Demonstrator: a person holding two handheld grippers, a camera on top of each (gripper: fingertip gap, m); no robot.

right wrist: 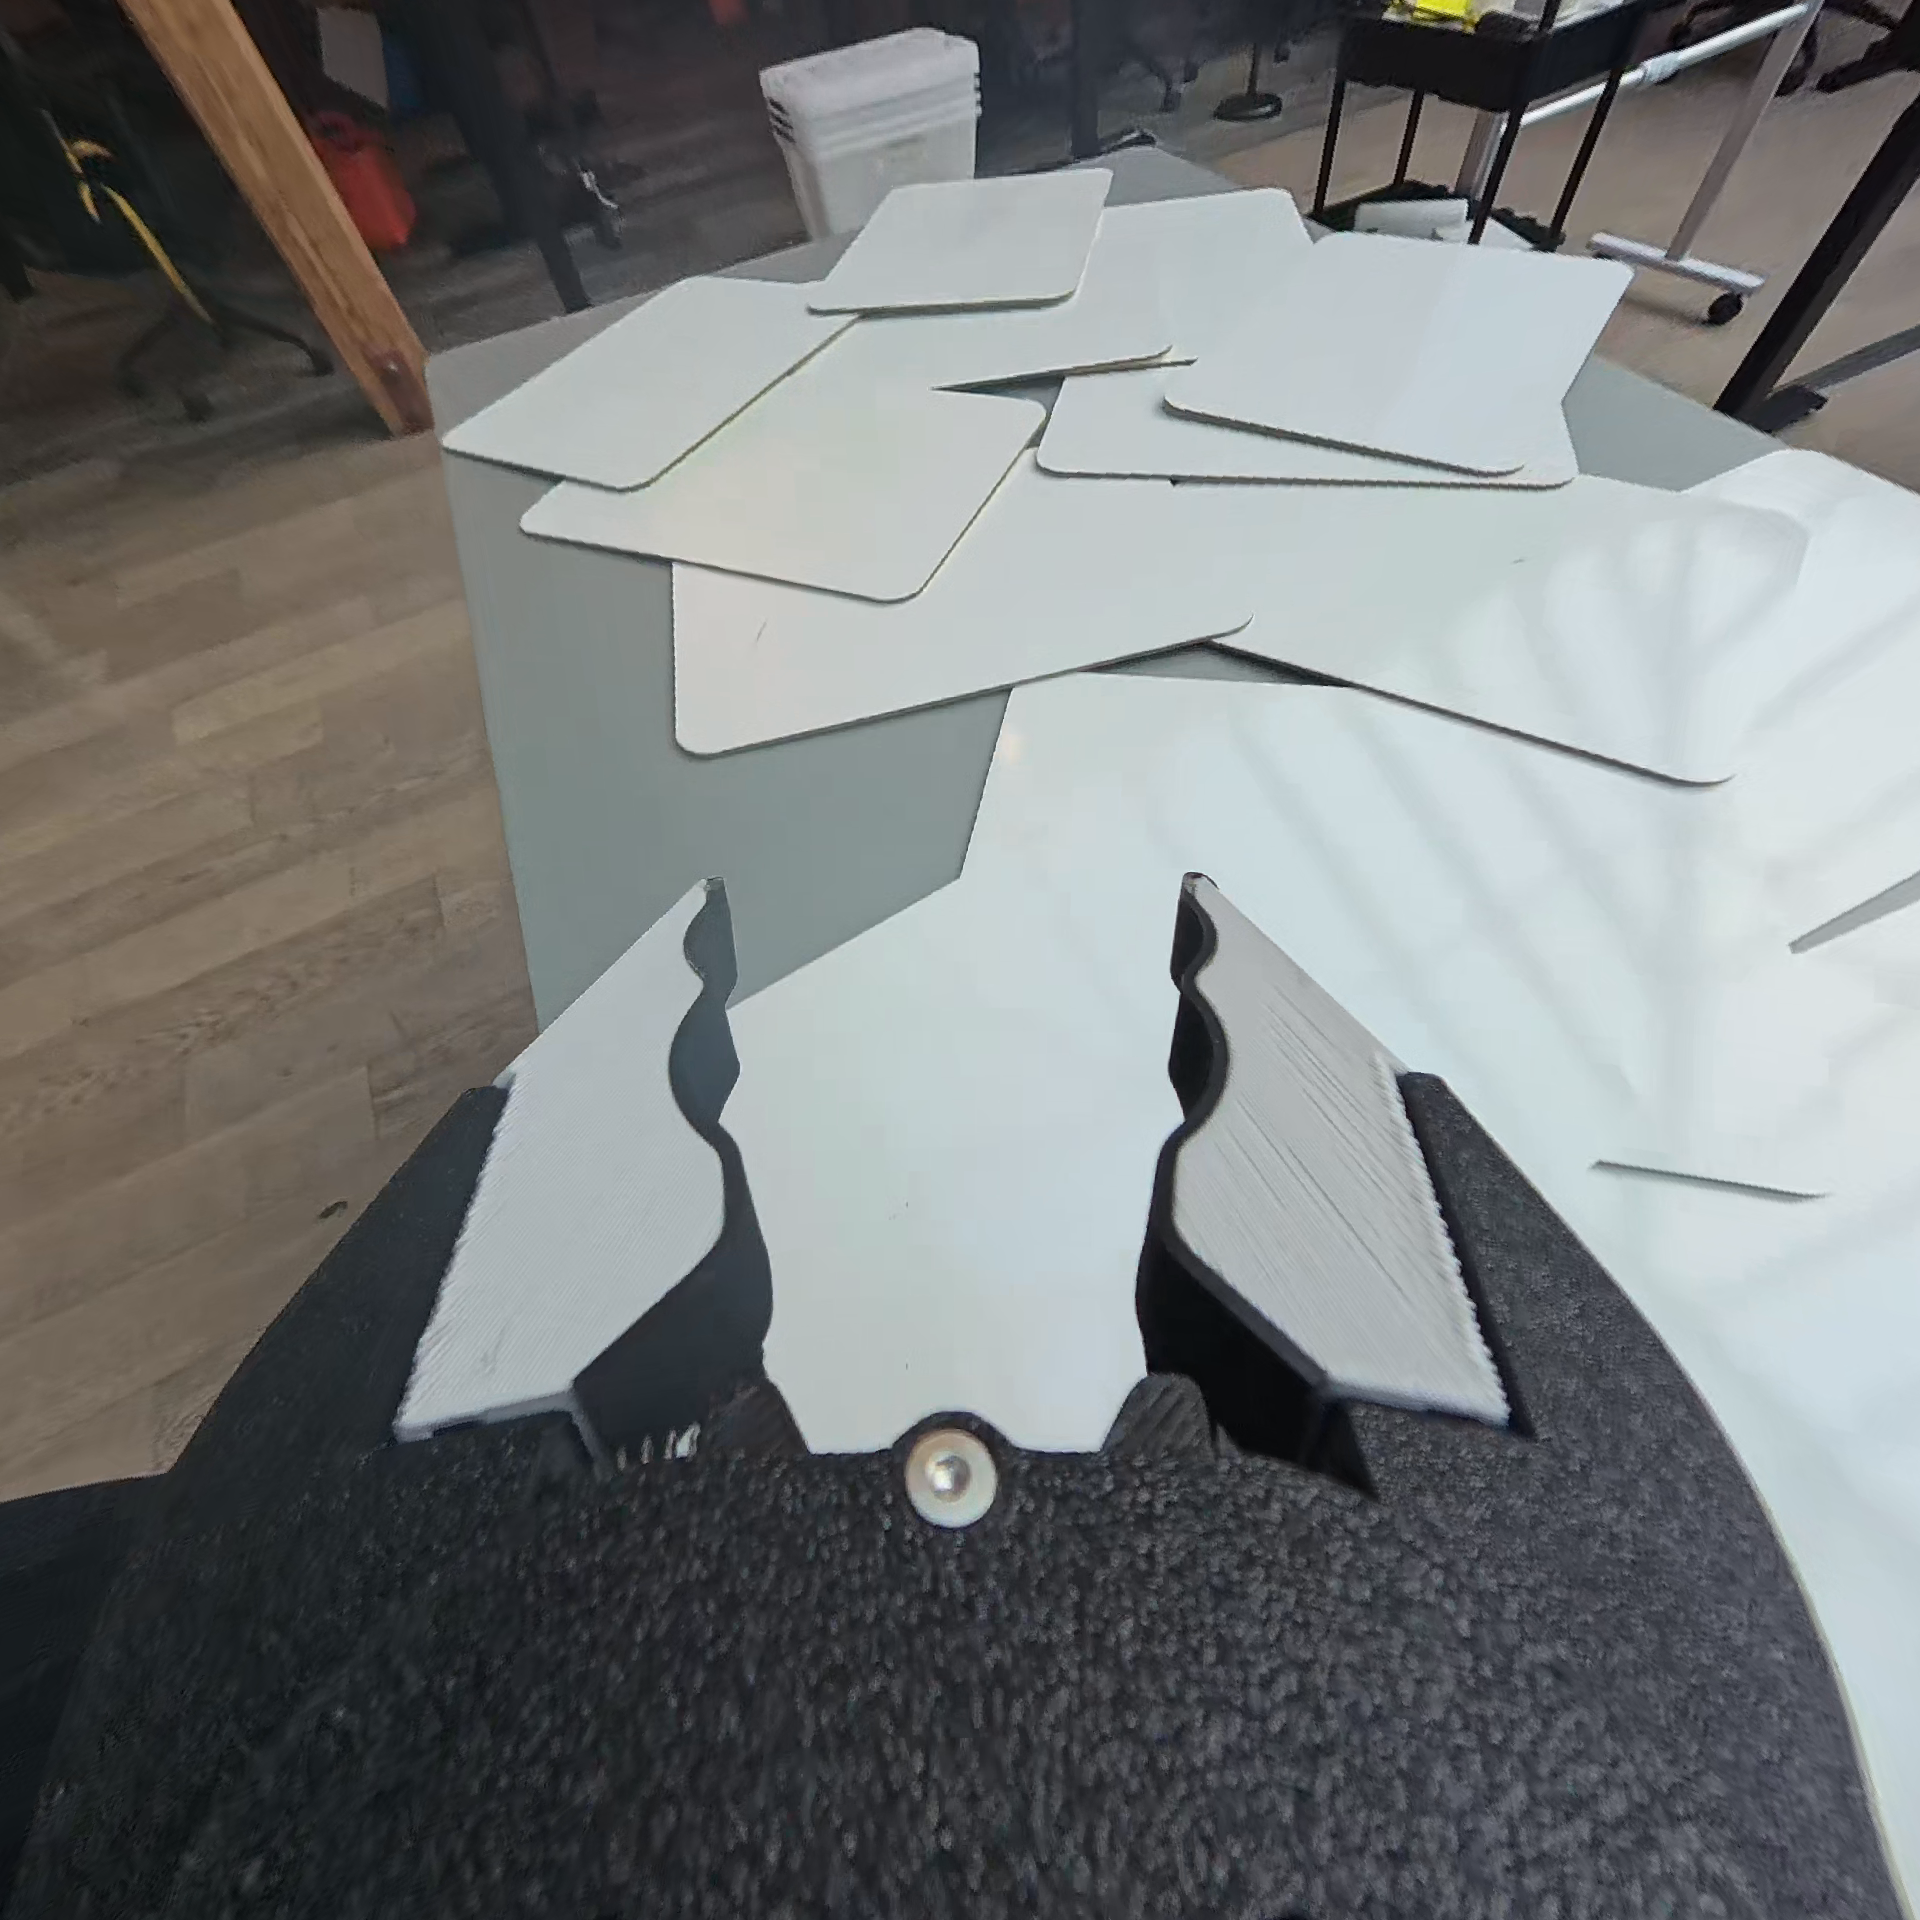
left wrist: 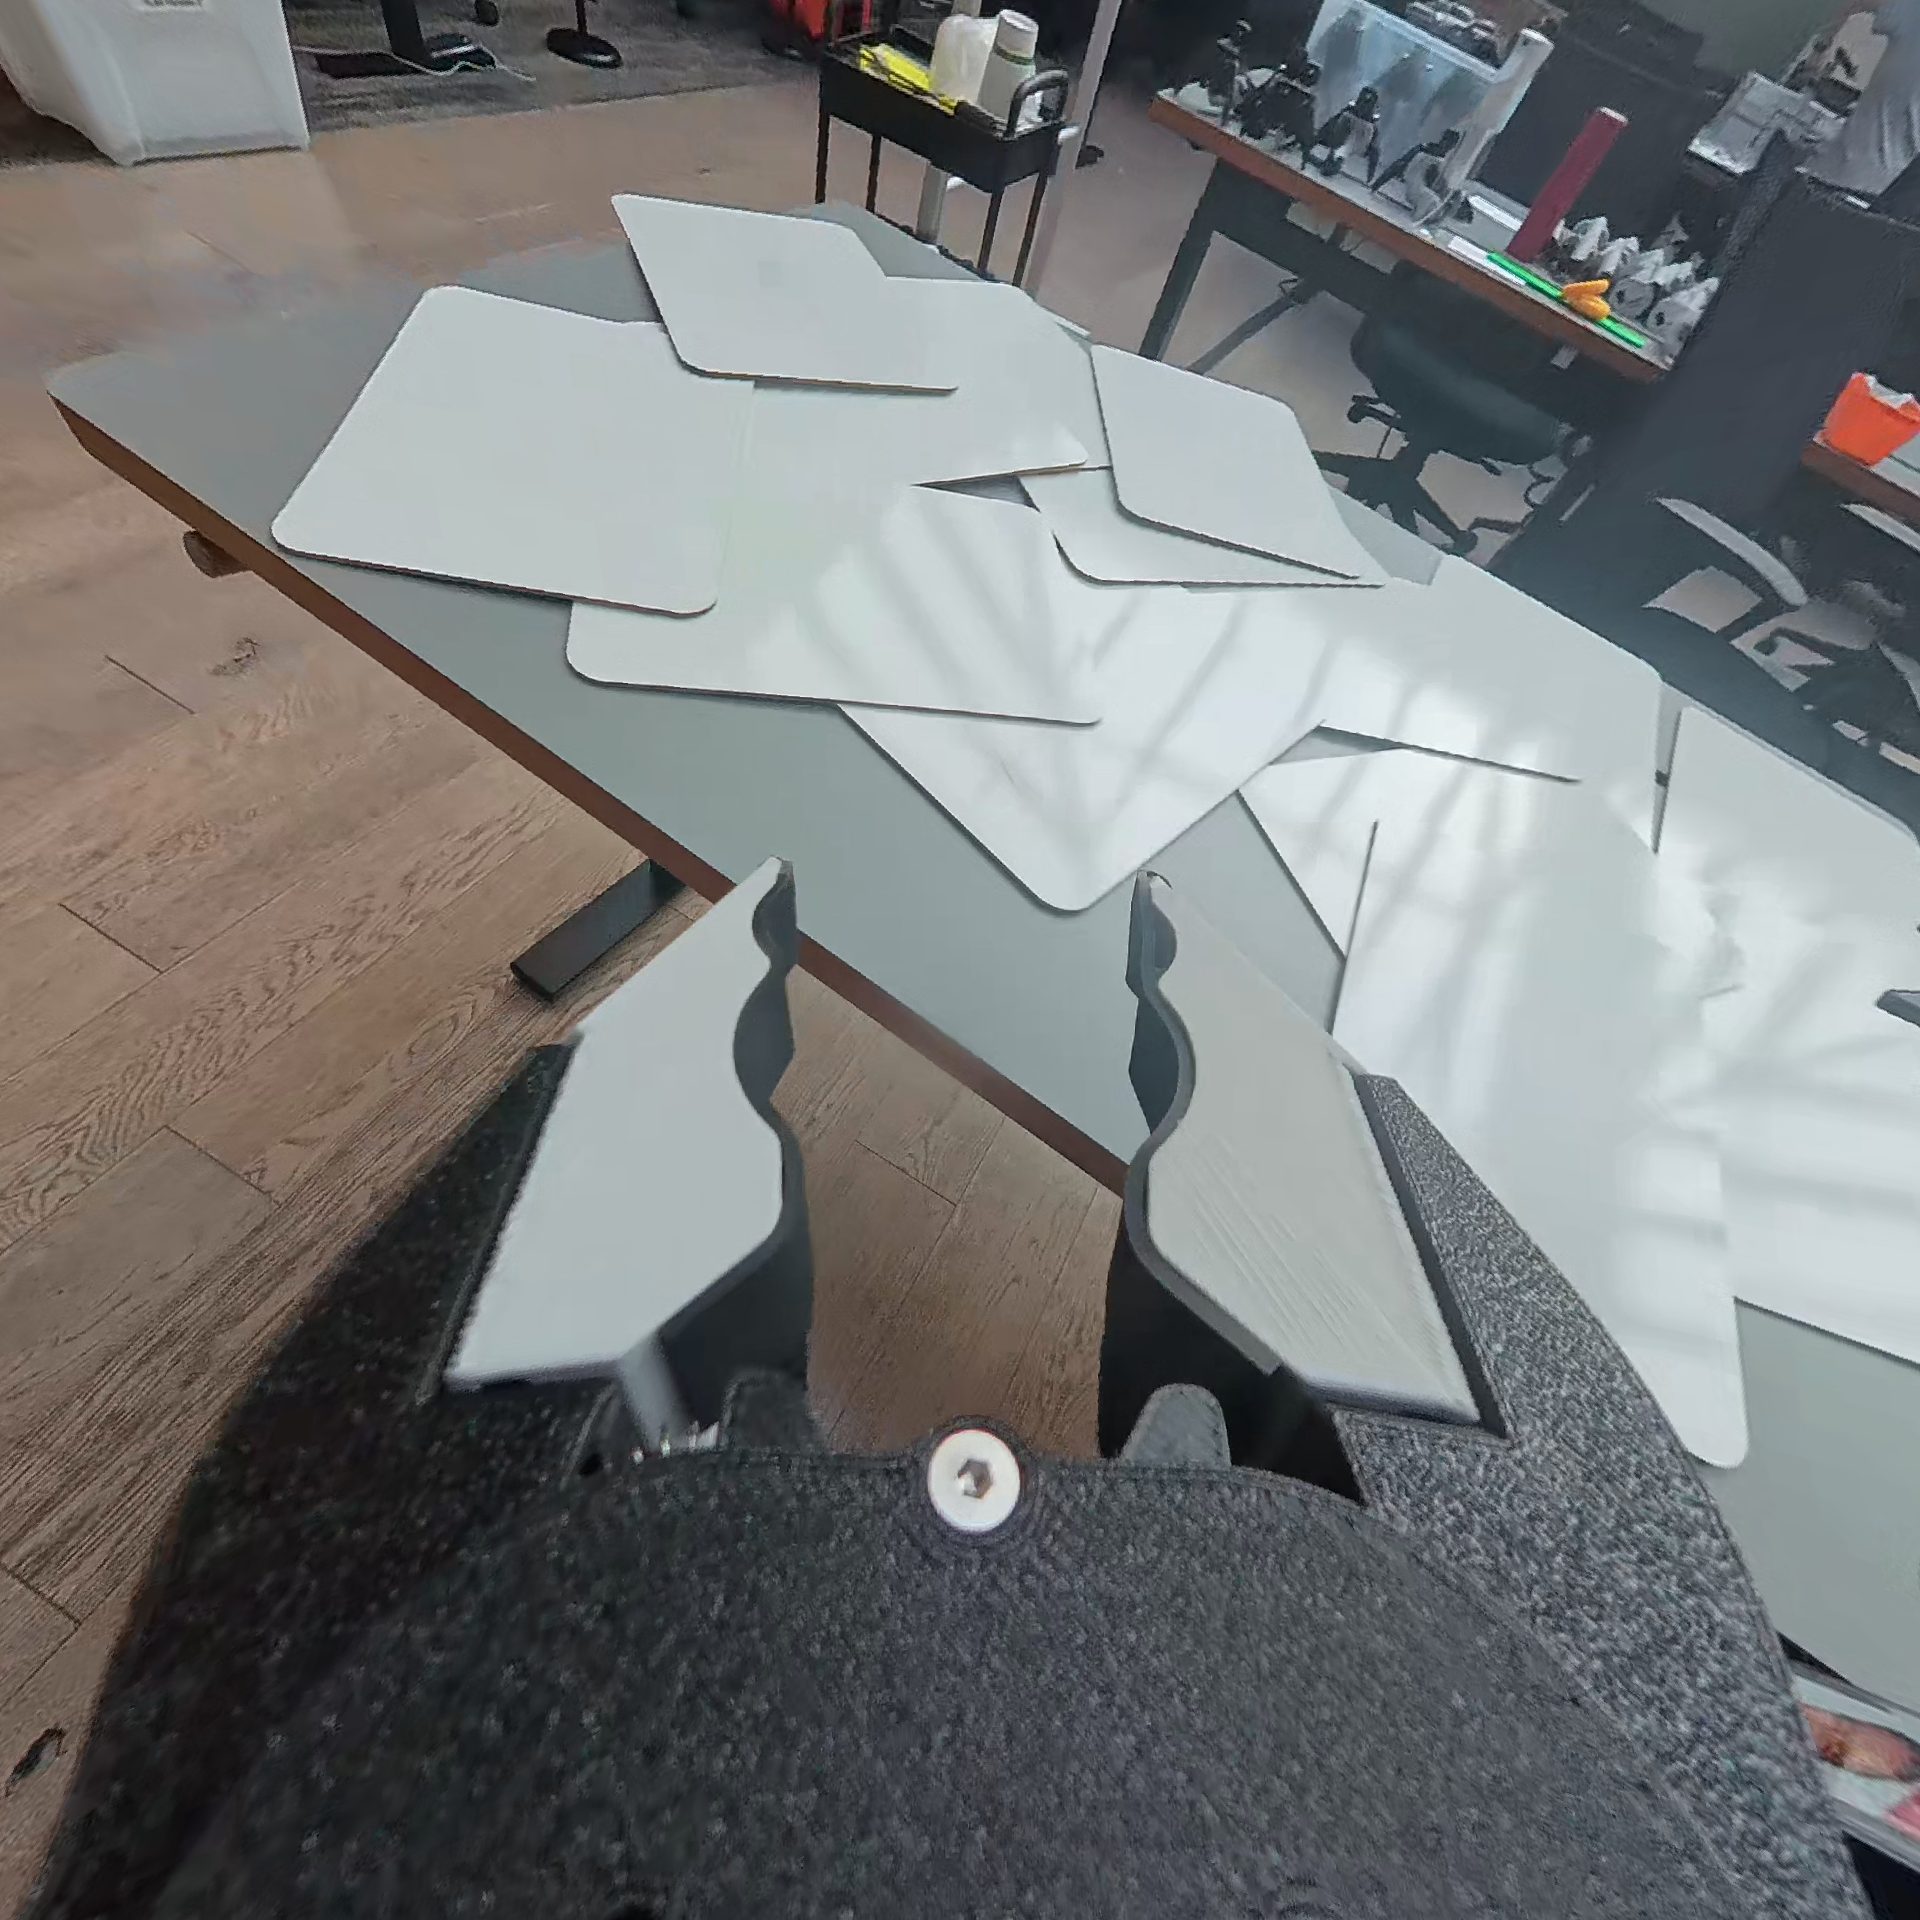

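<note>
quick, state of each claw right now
left claw: open, empty, over the table edge
right claw: open, empty, over a white board

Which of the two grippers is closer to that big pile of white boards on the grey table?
Right, I'd judge. The right gripper hovers open directly above a white board. The left gripper hangs open over the grey table edge, short of the boards.
</note>
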